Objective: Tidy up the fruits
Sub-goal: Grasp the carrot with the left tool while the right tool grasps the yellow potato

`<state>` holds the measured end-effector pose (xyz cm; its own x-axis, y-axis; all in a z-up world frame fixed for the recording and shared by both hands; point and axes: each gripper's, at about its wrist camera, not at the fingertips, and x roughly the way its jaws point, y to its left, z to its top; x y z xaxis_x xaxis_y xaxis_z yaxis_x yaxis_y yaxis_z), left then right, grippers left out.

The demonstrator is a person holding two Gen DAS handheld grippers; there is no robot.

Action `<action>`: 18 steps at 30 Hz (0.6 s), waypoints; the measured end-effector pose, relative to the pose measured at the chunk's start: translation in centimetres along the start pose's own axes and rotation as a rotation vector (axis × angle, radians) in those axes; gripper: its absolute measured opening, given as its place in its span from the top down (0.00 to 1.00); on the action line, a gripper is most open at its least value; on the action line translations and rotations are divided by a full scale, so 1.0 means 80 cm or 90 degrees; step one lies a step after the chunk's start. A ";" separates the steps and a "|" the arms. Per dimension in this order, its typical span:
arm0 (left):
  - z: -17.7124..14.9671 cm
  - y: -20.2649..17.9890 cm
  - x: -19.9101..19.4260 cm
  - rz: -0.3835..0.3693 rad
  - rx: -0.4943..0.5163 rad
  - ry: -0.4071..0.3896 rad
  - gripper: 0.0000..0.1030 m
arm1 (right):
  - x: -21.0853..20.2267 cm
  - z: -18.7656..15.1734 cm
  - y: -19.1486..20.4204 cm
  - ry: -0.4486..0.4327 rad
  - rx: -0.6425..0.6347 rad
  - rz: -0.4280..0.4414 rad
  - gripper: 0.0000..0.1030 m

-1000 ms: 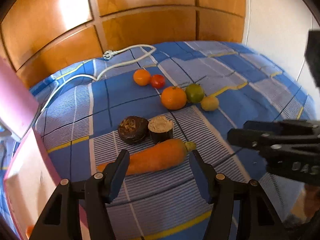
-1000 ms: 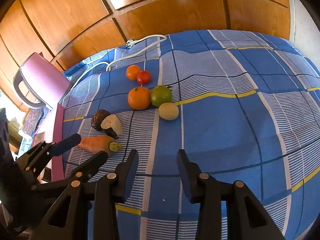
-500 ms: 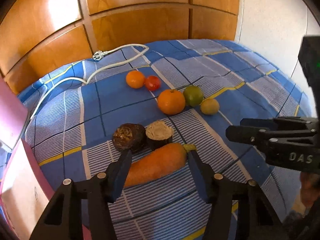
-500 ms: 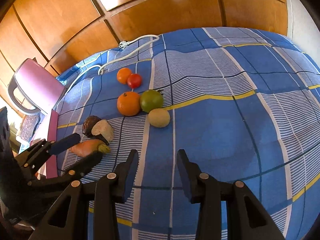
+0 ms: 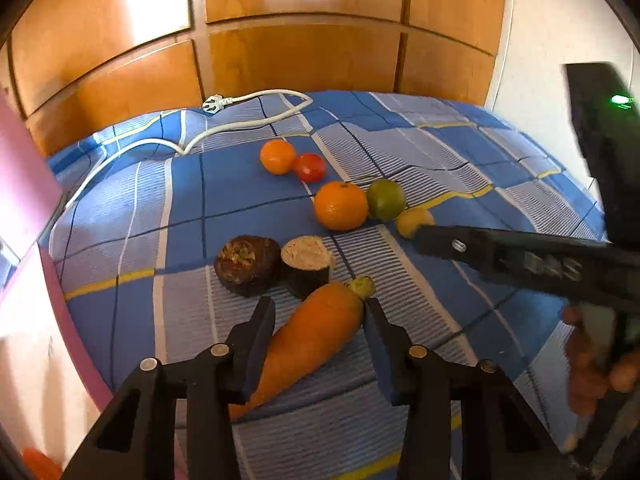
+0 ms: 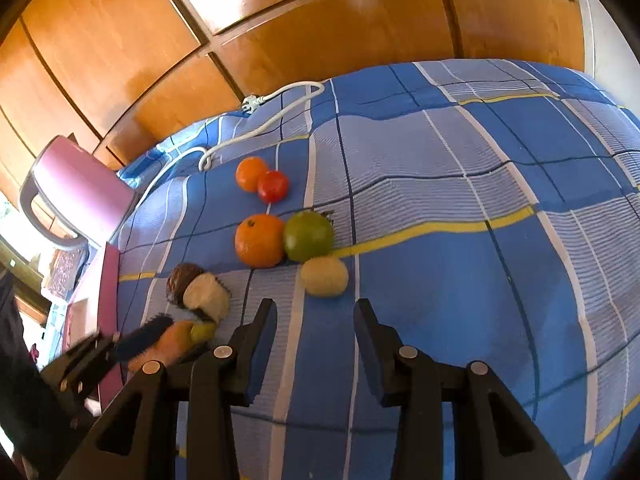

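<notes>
An orange carrot [image 5: 308, 340] lies on the blue checked bedspread [image 5: 460, 152], between the open jaws of my left gripper [image 5: 320, 312], which straddle it. Beyond it sit a dark round fruit [image 5: 246, 264] and a cut dark piece with a pale face [image 5: 308, 262]. Farther back are a large orange [image 5: 340, 206], a green fruit [image 5: 386, 199], a yellow lemon [image 5: 412, 220], a small orange [image 5: 277, 156] and a red tomato [image 5: 309, 167]. My right gripper [image 6: 316, 312] is open and empty, just short of the lemon [image 6: 324, 276]. The carrot [image 6: 172, 342] also shows at the left of the right wrist view.
A pink bin [image 6: 76, 192] with a handle stands off the bed's left edge. A white power cable with plug [image 5: 224, 120] lies at the back. Wooden wardrobe doors [image 5: 304, 20] rise behind the bed. A white wall [image 5: 552, 40] is at the right.
My left gripper has moved forward over the carrot, so the jaws now straddle it. My right gripper has moved forward toward the lemon.
</notes>
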<state>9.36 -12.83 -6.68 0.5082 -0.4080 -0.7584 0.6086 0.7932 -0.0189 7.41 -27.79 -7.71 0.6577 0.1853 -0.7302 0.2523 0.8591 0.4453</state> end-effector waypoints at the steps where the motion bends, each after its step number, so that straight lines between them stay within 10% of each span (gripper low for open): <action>1: -0.002 -0.001 -0.003 0.000 -0.005 -0.002 0.56 | 0.002 0.002 0.000 -0.001 0.001 -0.002 0.61; 18: -0.034 -0.003 -0.035 -0.043 -0.116 -0.007 0.59 | 0.016 0.001 0.013 0.011 -0.056 -0.021 0.73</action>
<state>6.11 -10.67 -6.29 0.4773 -0.4674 -0.7441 0.5216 0.8322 -0.1882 8.56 -26.70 -8.15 0.6375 0.1634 -0.7529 0.2103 0.9033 0.3740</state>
